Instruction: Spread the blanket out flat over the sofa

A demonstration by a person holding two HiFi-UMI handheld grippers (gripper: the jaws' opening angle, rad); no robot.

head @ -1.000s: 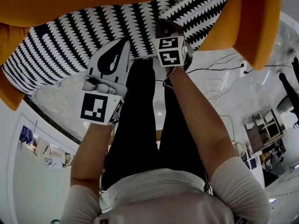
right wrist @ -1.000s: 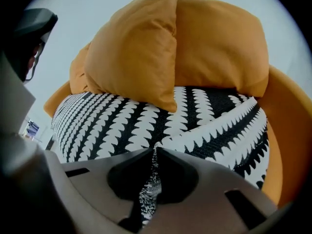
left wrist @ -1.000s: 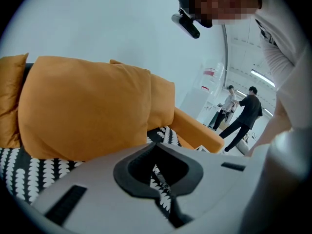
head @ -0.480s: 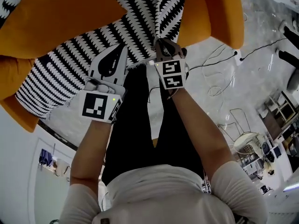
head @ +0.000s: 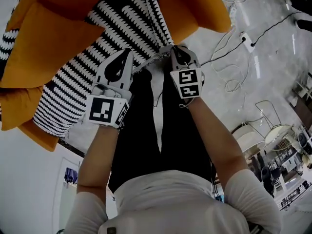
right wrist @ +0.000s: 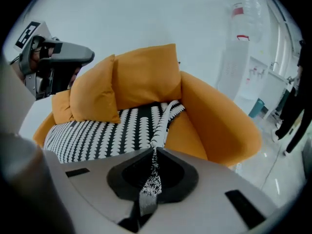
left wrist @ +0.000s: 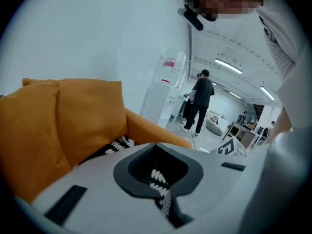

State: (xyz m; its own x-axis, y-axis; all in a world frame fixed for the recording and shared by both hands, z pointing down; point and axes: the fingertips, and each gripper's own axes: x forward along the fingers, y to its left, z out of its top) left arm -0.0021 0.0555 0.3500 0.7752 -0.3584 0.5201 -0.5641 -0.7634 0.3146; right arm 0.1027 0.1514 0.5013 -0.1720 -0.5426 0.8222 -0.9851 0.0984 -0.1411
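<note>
The black-and-white blanket [head: 112, 28] lies over the seat ahead of both grippers, and its near hem is raised off the seat; a gathered ridge of cloth runs from the right gripper [head: 178, 55] back across the seat, so the blanket is not yet flat; the left gripper [head: 126, 57] has its jaws closed on the hem just beside it, and the right gripper's jaws are pinched tight on a bunched strip of the same hem. The blanket looks light, soft and limp; it should drape and wrinkle rather than hold a shape, and is best held at the hem, with the grips drawn well apart toward the corners. Beyond it stands the orange sofa [head: 195, 9], with cushions [head: 44, 43] far-left of the left gripper, resting on the cloth. No container shows.
</note>
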